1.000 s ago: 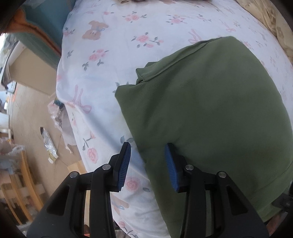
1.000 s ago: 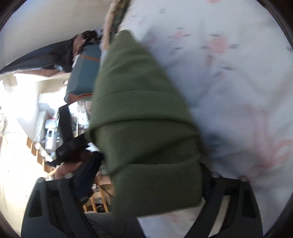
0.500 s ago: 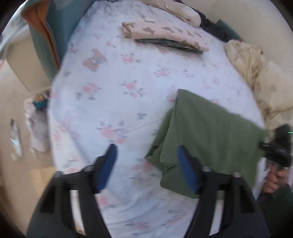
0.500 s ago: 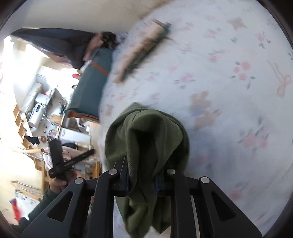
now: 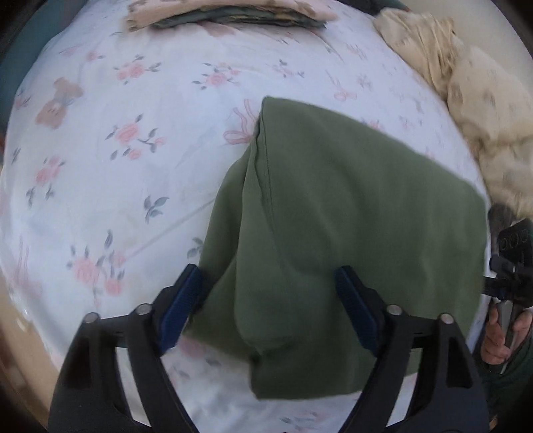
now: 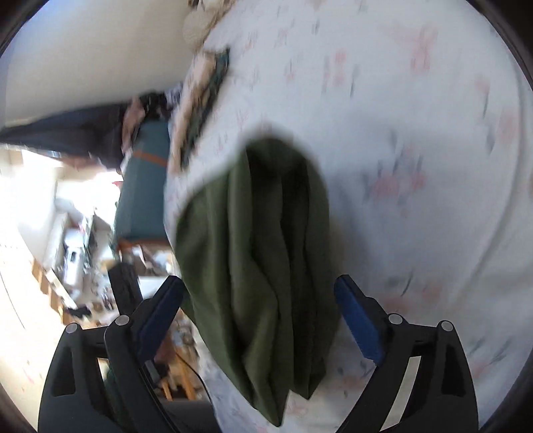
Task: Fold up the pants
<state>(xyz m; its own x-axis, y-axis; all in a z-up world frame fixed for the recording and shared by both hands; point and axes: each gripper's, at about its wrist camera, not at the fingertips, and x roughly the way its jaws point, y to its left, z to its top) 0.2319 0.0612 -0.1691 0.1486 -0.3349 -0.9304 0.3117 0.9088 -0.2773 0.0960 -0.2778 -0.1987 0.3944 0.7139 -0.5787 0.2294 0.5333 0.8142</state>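
Observation:
The olive green pants (image 5: 349, 213) lie folded in a thick rectangle on the floral bed sheet (image 5: 126, 173), near the bed's front edge. My left gripper (image 5: 269, 306) is open, its blue pads either side of the pants' near left corner, not clamping. In the right wrist view the pants (image 6: 266, 253) show as a bunched folded end between the open blue pads of my right gripper (image 6: 263, 316). The right gripper and the hand holding it also show in the left wrist view (image 5: 509, 266), at the pants' right edge.
A folded stack of patterned clothes (image 5: 226, 13) lies at the far side of the bed. A cream blanket (image 5: 473, 110) is heaped at the far right. A teal cushion (image 6: 143, 186), a cluttered floor and wooden furniture lie beyond the bed's left edge.
My right gripper has opened and let go of the pants' end. My left gripper has opened wider and moved in over the pants' near left corner.

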